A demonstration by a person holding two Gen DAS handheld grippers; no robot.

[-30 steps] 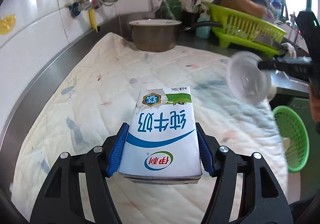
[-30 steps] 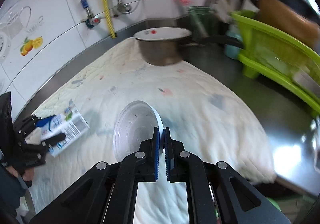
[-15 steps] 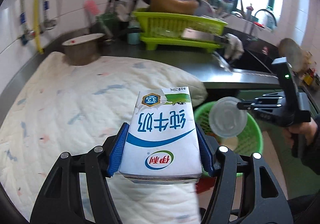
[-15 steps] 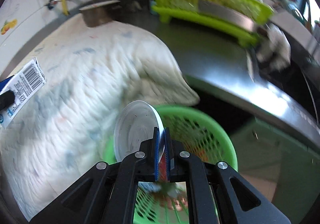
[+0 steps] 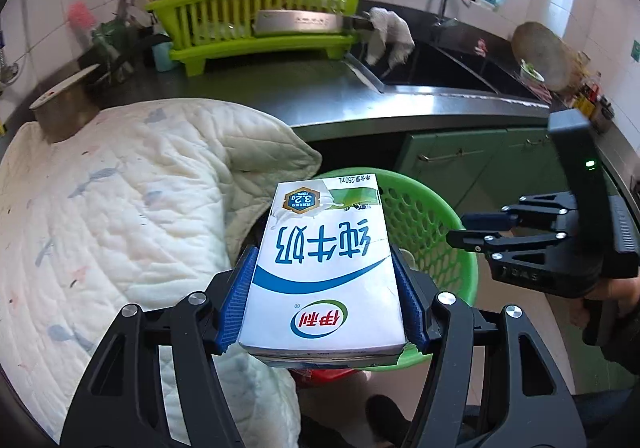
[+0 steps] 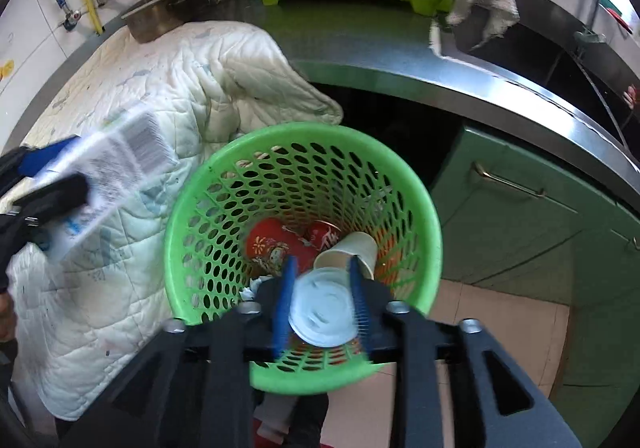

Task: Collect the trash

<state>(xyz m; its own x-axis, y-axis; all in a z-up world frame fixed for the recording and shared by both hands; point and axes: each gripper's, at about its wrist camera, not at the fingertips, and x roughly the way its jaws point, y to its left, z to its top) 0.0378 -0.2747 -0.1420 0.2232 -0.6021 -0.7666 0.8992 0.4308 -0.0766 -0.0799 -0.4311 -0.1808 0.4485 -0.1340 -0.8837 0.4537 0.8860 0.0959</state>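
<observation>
Quilted cloth (image 5: 120,216) over worktop (image 5: 360,100), left. Left hand-held gripper (image 5: 322,308) clamps milk carton (image 5: 324,268) above green waste basket (image 6: 224,184) rim. Right hand-held gripper (image 6: 320,300) over basket, jaws opening; clear plastic lid (image 6: 324,312) loose between pads. Paper cup (image 6: 352,252) inside basket.

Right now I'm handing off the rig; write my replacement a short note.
Left gripper: shut on the milk carton, held near the green basket, not yet over it.
Right gripper: over the basket, jaws opening; the plastic lid sits between the pads, dropping free.
Done: paper cup and red wrappers already in the basket.
Left: clear the right gripper, bring the carton over the basket, release it.
</observation>
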